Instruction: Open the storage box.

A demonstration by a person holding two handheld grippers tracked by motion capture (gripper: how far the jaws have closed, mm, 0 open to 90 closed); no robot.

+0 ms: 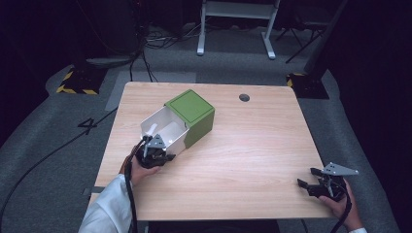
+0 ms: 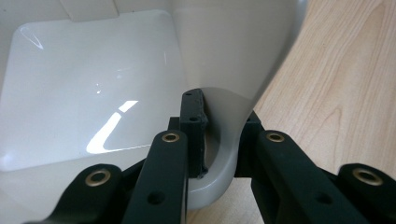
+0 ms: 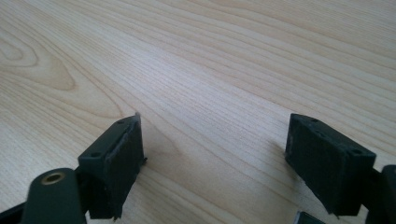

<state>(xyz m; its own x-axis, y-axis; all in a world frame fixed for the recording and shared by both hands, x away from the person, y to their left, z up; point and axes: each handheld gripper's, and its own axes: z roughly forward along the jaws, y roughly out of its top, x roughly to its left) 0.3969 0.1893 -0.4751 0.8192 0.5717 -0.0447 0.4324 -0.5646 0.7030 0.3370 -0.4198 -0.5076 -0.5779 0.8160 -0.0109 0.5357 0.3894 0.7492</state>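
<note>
Left gripper [image 2: 223,140] clamped on the white drawer's wall [image 2: 233,93] (green box [image 1: 190,109] behind), right gripper [image 3: 215,154] spread wide — empty, low over the wooden table [image 1: 252,145].

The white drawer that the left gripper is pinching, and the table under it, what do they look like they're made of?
The white drawer looks like glossy moulded plastic: smooth, rounded rim, sharp light reflections on its floor. The table looks like pale wood or a wood-grain laminate, matte, with fine grain lines and a knot-like swirl; the pictures cannot settle which.

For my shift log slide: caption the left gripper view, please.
Left tool shut on the white drawer wall, glossy tray interior beyond, wooden table alongside.
</note>
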